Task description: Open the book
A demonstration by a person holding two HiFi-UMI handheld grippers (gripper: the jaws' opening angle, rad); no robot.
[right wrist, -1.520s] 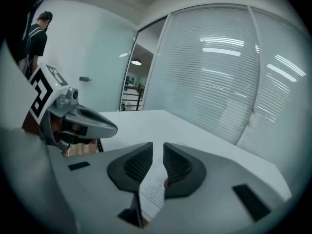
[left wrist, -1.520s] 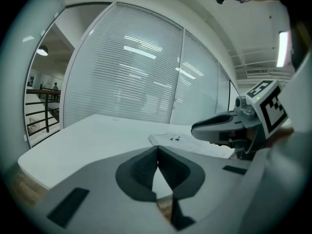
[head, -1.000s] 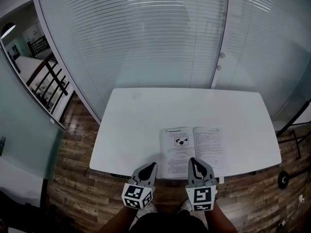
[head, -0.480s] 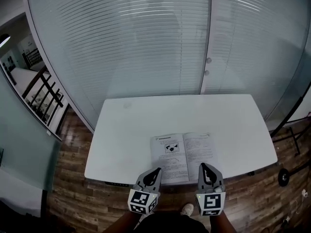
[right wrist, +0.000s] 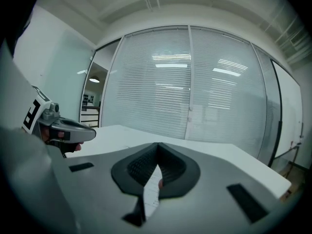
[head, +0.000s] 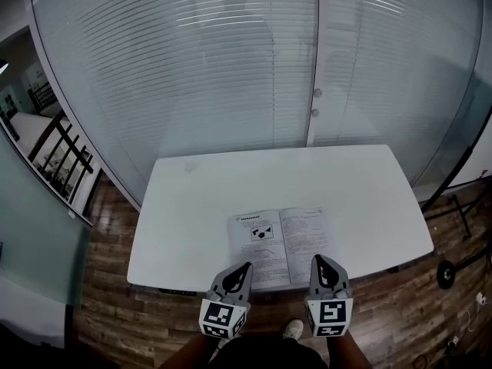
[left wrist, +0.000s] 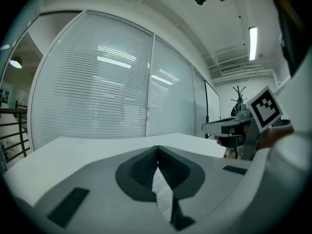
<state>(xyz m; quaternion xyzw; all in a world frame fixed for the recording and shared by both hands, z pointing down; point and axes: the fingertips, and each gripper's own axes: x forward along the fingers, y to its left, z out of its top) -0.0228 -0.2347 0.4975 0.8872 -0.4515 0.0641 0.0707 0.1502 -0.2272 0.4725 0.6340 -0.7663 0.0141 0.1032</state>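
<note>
The book (head: 281,244) lies open flat on the white table (head: 192,198), near its front edge, printed pages and a diagram facing up. My left gripper (head: 245,267) hovers over the book's near left corner, shut and holding nothing. My right gripper (head: 317,259) is at the book's near right corner, also shut and bare. In the left gripper view the jaws meet at the tip (left wrist: 157,149), and print of the book (left wrist: 163,195) shows through the gap below. The right gripper view has the same closed tip (right wrist: 157,145) over the page (right wrist: 152,193).
A glass wall with blinds (head: 231,68) and a door with round knobs (head: 316,93) stand behind the table. Wooden floor (head: 108,298) surrounds it. A railing (head: 58,156) is at the left, a wheeled stand (head: 446,271) at the right. The person's shoe (head: 293,330) is below the table's edge.
Both grippers have drawn back toward the person and spread slightly apart. The view has shifted, so the book sits further left. Both stay shut.
</note>
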